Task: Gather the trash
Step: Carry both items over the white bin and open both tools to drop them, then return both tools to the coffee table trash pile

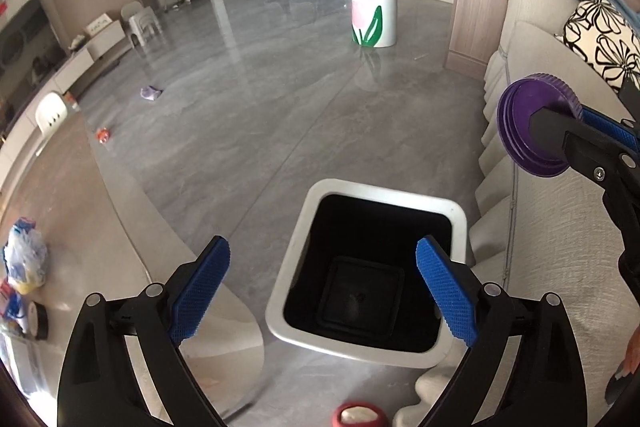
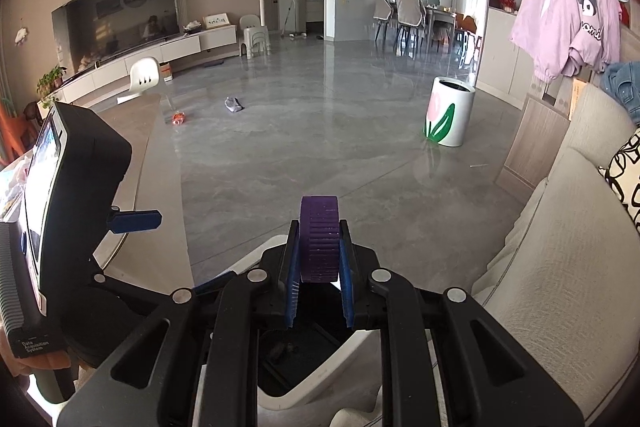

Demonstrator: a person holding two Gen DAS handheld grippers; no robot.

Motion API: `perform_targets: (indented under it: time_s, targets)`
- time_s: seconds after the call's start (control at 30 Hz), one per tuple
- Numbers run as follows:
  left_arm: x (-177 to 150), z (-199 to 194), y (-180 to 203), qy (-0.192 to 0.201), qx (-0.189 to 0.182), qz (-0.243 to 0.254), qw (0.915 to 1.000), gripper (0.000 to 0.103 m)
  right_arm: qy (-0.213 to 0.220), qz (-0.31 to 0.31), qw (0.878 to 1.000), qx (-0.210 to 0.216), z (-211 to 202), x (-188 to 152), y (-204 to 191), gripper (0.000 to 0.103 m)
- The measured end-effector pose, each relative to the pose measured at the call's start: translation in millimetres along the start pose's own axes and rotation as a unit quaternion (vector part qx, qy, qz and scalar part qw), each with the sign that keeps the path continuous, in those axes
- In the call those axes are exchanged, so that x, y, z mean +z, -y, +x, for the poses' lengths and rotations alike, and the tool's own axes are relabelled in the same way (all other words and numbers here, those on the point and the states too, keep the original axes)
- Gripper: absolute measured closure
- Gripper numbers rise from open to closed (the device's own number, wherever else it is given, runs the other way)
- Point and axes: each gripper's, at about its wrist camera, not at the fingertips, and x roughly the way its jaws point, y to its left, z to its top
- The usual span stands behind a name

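My right gripper point(image 2: 319, 259) is shut on a purple ribbed jar lid point(image 2: 319, 239), held on edge between the blue pads. In the left wrist view the lid point(image 1: 524, 131) hangs in that gripper to the upper right of a white square trash bin point(image 1: 296, 251) with a black inside. My left gripper point(image 1: 322, 291) is open and empty, jaws wide, directly above the bin's mouth. In the right wrist view the bin point(image 2: 296, 391) lies below the fingers, mostly hidden by them.
A beige sofa point(image 1: 560, 227) runs along the right, a low table point(image 1: 100, 227) with bagged items point(image 1: 24, 259) on the left. On the floor lie a purple scrap point(image 1: 150, 93) and an orange item point(image 1: 103, 135). A white tulip-painted bin point(image 1: 374, 17) stands farther off.
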Motion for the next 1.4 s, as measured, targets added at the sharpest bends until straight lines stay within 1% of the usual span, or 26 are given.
perform_targets:
  time_s: [0.1,0.2,0.27,0.4,0.5,0.7,0.73,0.77,0.8,0.83,0.87,0.97,1.1,1.2,1.23,1.3,1.4]
  targets:
    - [2,-8,-11,0.009,0.009,-0.019,0.9997,0.010,0.002,-0.001,1.000,0.005,3,1,-1,0.084]
    - [3,-14,-24,0.017,0.026,-0.034,0.9989,0.010,0.001,0.005,1.000,0.015,12,2,-1,0.084]
    - [0,-16,-31,0.023,0.044,-0.039,0.9980,0.010,-0.002,0.010,1.000,0.024,22,-2,-4,0.084]
    - [-4,-17,-44,0.026,0.065,-0.045,0.9966,0.010,-0.015,0.018,0.999,0.040,44,-10,-13,0.084]
    - [-7,-12,-51,0.021,0.073,-0.046,0.9961,0.010,-0.029,0.021,0.998,0.047,55,-15,-20,0.084]
    - [-9,-7,-64,0.013,0.066,-0.065,0.9956,0.010,-0.066,0.016,0.996,0.052,80,-25,-29,0.084]
    - [-10,-7,-65,0.013,0.065,-0.067,0.9955,0.010,-0.071,0.012,0.996,0.050,84,-28,-30,0.079]
    - [-9,-7,-67,0.014,0.064,-0.070,0.9954,0.010,-0.071,0.010,0.996,0.047,85,-30,-30,0.065]
    - [-11,-8,-69,0.016,0.064,-0.071,0.9954,0.010,-0.077,0.007,0.996,0.044,88,-31,-31,0.020]
    - [-13,-10,-70,0.017,0.064,-0.071,0.9953,0.010,-0.080,0.005,0.996,0.045,90,-33,-31,0.006]
    - [-12,-11,-71,0.019,0.065,-0.071,0.9952,0.010,-0.083,0.003,0.996,0.043,91,-34,-31,0.004]
    - [-13,-17,-72,0.026,0.062,-0.074,0.9950,0.010,-0.098,-0.005,0.995,0.025,94,-35,-33,0.005]
    - [-14,-29,-77,0.038,0.059,-0.085,0.9940,0.010,-0.082,-0.007,0.997,0.010,80,-25,-31,0.005]
    - [-17,-41,-83,0.046,0.054,-0.094,0.9930,0.010,-0.060,-0.008,0.998,0.013,64,-11,-35,0.005]
    - [-18,-47,-85,0.050,0.055,-0.096,0.9926,0.010,-0.044,-0.013,0.999,0.013,54,-3,-39,0.005]
    - [-20,-58,-89,0.059,0.061,-0.097,0.9917,0.010,-0.023,-0.024,0.999,0.015,40,8,-47,0.005]
    - [-27,-81,-99,0.076,0.076,-0.105,0.9887,0.010,0.005,-0.036,0.999,0.032,23,24,-63,0.005]
